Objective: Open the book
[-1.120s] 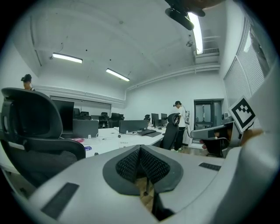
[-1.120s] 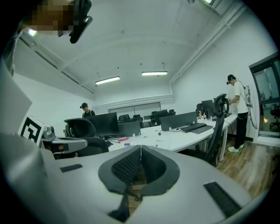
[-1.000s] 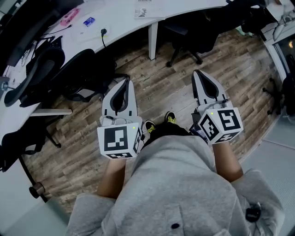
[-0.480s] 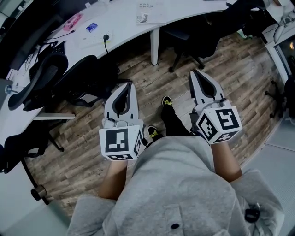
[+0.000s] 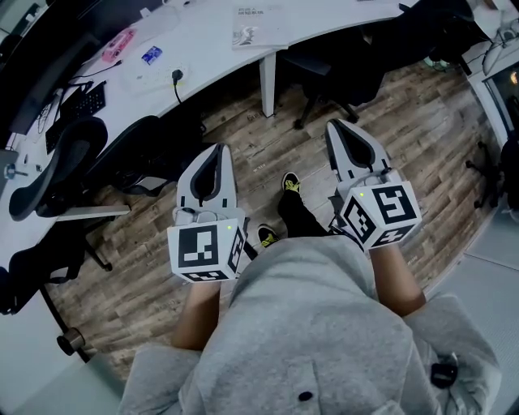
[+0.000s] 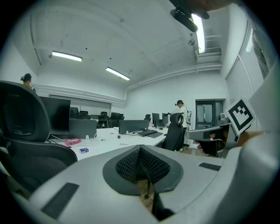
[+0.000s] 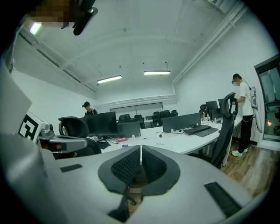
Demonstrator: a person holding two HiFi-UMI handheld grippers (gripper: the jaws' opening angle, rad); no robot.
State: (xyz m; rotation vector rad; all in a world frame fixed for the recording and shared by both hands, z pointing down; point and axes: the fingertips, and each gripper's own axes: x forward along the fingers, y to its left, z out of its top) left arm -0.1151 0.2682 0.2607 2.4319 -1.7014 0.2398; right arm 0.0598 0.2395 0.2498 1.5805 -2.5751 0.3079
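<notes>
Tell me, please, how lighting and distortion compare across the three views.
Head view: dim and contrasty, with the white desk curving from the wide lens. Left gripper view: black circular vignette, a ceiling lamp blown out to glare, the left tongs looming large and soft. Right gripper view: same round vignette, evenly lit, ceiling lights crisp, the right tongs bulging near the lens.

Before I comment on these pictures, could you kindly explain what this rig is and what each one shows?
No robot here: a person in an office holds a claw in each hand. The downward picture comes from a camera on their head and shows the left claw and right claw above the wooden floor. The other two come from cameras riding on each claw. Both claws are shut and empty. On the white desk ahead lies what looks like a thin book, untouched.
</notes>
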